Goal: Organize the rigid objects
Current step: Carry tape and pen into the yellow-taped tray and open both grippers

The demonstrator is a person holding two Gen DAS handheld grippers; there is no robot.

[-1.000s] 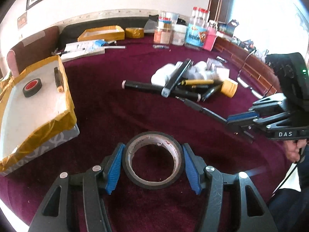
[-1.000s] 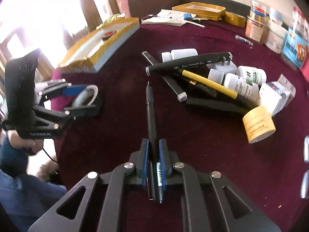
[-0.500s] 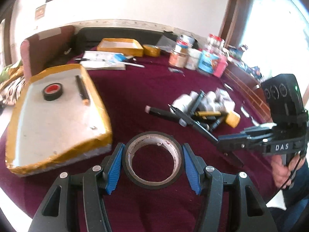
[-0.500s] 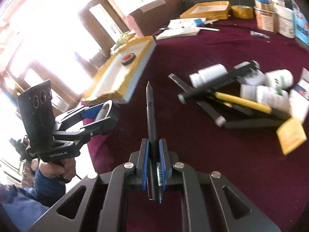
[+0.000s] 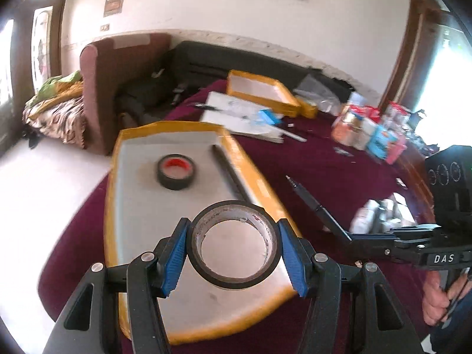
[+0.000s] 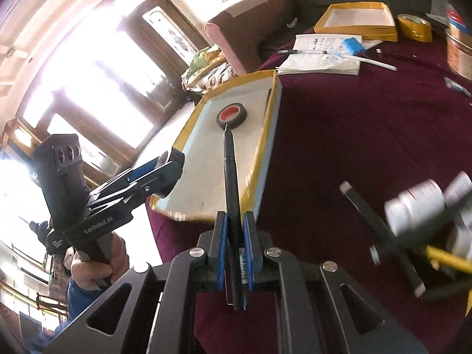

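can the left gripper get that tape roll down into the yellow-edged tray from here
Probably yes: the left gripper holds the tape roll over the tray, with bare floor beneath, nearer than the red-cored roll.

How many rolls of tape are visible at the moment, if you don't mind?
3: a black roll with white core in the left gripper, a black roll with red core in the yellow-edged tray, a yellow roll on the far table.

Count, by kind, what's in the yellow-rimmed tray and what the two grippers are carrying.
Tape rolls: 2, namely the black tape roll with red core in the yellow-rimmed tray, and the black tape roll with pale core in the left gripper.
Pens or markers: 2, namely the black marker in the tray, and the black pen in the right gripper.
Total: 4
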